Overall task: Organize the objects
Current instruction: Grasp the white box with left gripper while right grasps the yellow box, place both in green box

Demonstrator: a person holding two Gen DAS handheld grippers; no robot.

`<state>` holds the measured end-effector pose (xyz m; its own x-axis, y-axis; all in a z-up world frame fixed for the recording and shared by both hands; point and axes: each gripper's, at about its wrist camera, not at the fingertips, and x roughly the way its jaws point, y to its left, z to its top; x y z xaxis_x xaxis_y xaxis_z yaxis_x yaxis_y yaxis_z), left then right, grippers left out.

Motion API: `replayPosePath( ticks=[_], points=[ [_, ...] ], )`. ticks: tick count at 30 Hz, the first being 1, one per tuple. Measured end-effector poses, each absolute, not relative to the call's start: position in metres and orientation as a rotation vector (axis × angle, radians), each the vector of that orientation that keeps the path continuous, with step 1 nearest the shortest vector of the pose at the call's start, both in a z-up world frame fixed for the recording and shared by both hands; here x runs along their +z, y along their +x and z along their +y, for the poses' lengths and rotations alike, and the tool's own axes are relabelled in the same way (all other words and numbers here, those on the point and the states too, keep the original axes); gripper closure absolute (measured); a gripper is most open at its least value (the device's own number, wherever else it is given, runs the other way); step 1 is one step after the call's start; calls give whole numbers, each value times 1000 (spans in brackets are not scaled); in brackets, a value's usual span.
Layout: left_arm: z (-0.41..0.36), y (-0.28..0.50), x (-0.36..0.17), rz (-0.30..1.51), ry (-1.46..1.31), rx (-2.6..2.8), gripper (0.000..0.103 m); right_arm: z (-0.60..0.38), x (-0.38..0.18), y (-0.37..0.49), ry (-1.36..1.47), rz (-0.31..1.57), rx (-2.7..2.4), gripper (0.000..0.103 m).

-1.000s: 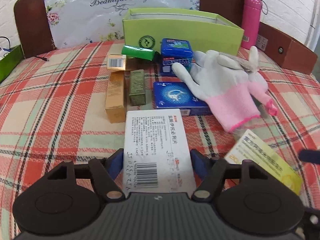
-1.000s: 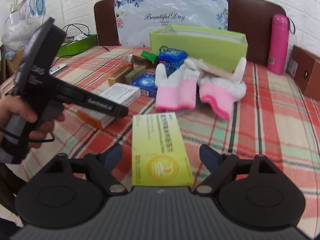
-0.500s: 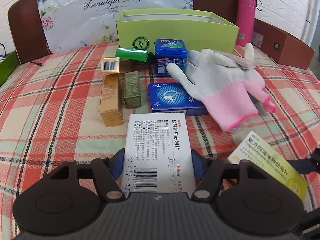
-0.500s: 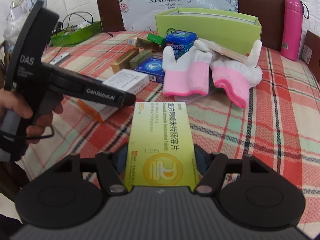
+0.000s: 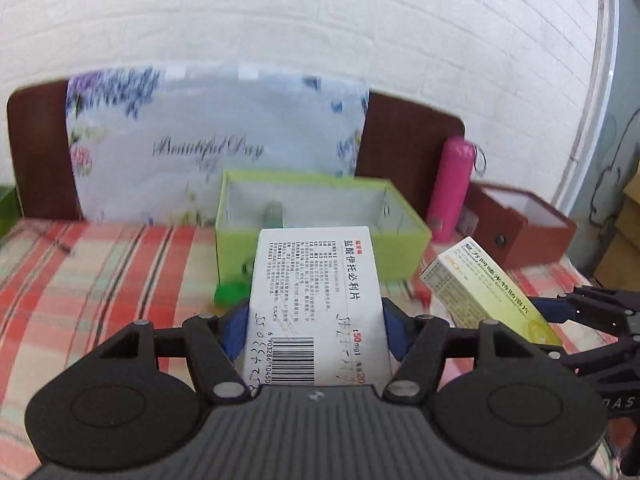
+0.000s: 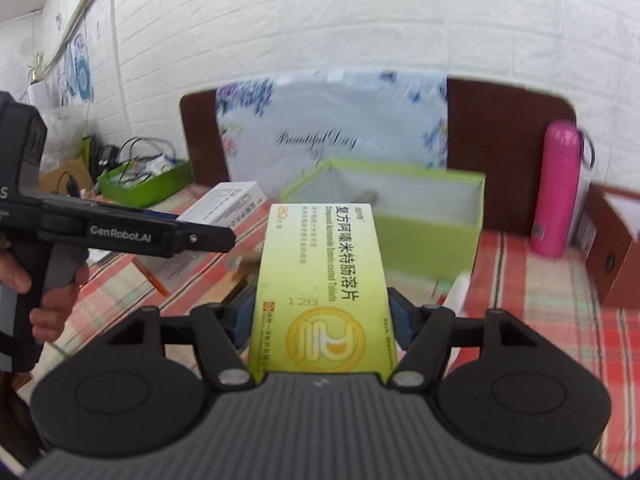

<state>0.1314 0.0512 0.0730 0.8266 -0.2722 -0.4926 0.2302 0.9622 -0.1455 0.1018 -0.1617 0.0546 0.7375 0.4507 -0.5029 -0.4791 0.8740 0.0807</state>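
My left gripper [image 5: 314,330] is shut on a white medicine box [image 5: 316,304] with a barcode, held up above the plaid bed. My right gripper [image 6: 322,320] is shut on a yellow-green medicine box [image 6: 322,280], also lifted. Both boxes point toward the open lime-green box [image 5: 320,216], which stands at the back by the headboard and holds a small item. In the left wrist view the yellow-green medicine box [image 5: 480,292] and the right gripper's fingers [image 5: 600,308] appear at the right. In the right wrist view the left gripper's fingers [image 6: 160,234] and the white medicine box [image 6: 232,204] appear at the left.
A pink flask [image 5: 452,188] stands right of the lime-green box, beside an open brown box [image 5: 520,228]. A small green packet [image 5: 230,292] lies in front of the lime-green box. A green tray [image 6: 144,184] of clutter sits at the far left. A hand [image 6: 40,292] grips the left tool.
Both grippers have risen off the bed with their boxes and tilted up toward the headboard. The right jaws closed onto the yellow-green box. The gloves and small boxes have dropped out of view.
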Motion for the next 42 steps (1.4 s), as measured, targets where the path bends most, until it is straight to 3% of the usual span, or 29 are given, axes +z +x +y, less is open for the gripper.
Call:
replayPosePath(
  ticks=[8,22,24,25,28,33,42],
  points=[
    [48,247,92,507,-125,-203,34,-155,68,212,-79,485,343,38],
    [54,363,47,597,-122,-137,34,-119,-11,343,14,623,227,37],
    [57,368,40,606,-144,-147,25,-113,-23,349,-3,649,240,35],
    [59,369,37,616,-146,-143,18,-111,-27,351,-18,658,252,22],
    [62,367,33,621,-152,-157,18,-106,-31,345,-79,631,237,7],
    [59,342,48,624,-134,-118,18,-108,-5,322,-57,555,228,0],
    [51,253,76,596,-105,-25,16,-160,35,234,4,456,215,0]
  ],
)
